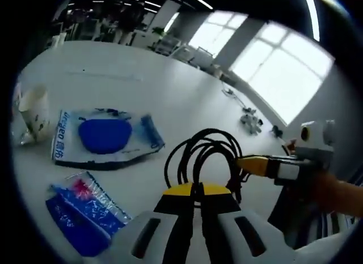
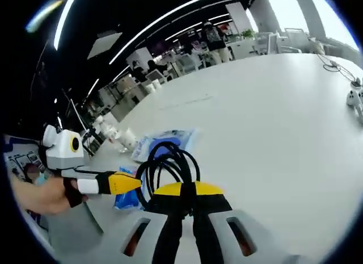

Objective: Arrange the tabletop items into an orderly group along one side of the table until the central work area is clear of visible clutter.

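A coiled black cable [image 1: 205, 149] is lifted over the white table [image 1: 142, 65]. My left gripper [image 1: 197, 187] is shut on the coil's lower edge. My right gripper [image 1: 248, 162] comes in from the right and pinches the same coil at its side. In the right gripper view the cable [image 2: 168, 162] rises from my shut right gripper [image 2: 189, 188], and the left gripper [image 2: 134, 183], held by a hand [image 2: 42, 197], meets it from the left. Two blue plastic packets [image 1: 105, 137] [image 1: 85, 212] lie flat beyond the coil, with a paper cup [image 1: 33, 109] past them.
Small white devices [image 1: 250, 121] and a thin cord [image 1: 229, 92] lie far off along the table's window side, also seen as devices [image 2: 354, 97] in the right gripper view. The packets [image 2: 164, 140] and cup [image 2: 128, 138] sit near the table's edge. Chairs and people stand in the background.
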